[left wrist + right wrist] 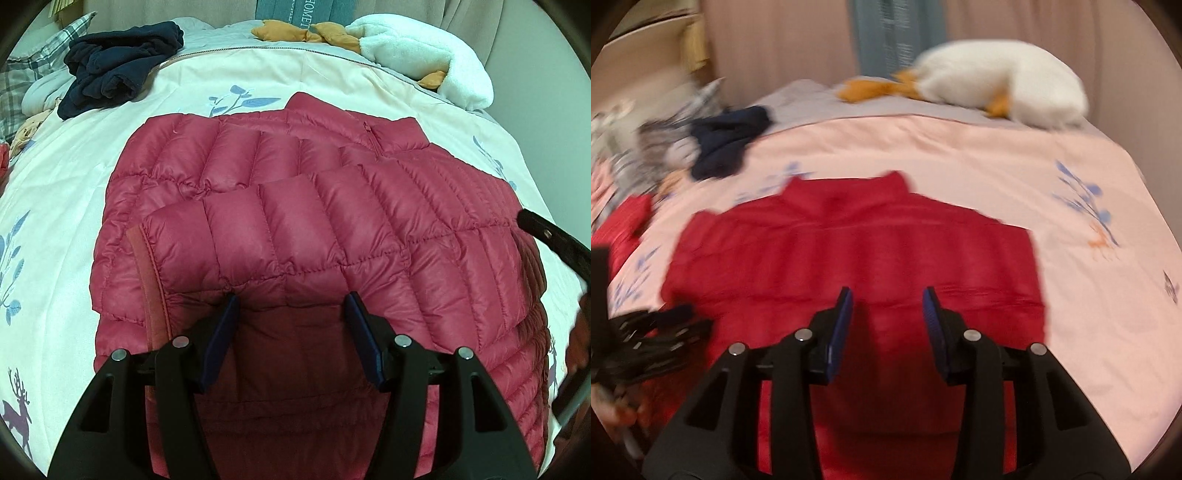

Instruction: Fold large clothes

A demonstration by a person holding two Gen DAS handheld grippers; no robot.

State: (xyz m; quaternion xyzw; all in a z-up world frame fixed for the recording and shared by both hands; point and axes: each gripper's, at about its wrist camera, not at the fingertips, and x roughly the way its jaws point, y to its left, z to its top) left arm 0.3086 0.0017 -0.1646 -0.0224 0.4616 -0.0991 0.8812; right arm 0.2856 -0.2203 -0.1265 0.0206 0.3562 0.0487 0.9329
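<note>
A red quilted down jacket [295, 221] lies flat on the bed, collar away from me, with one sleeve [258, 229] folded across its front, cuff to the left. My left gripper [291, 299] is open and empty, hovering just above the jacket's lower half. In the blurred right wrist view the same jacket [849, 251] fills the middle. My right gripper [888, 295] is open and empty above the jacket's lower middle. The left gripper [665, 332] shows at that view's left edge; the right gripper's black body [554, 243] shows at the left wrist view's right edge.
The bed has a pale pink cover [332, 74] printed with blue leaves and deer. A crumpled navy garment [122, 70] lies at the far left, near plaid pillows [22, 85]. A white plush goose [424, 51] lies at the far right. Another red garment [624, 221] lies at the left.
</note>
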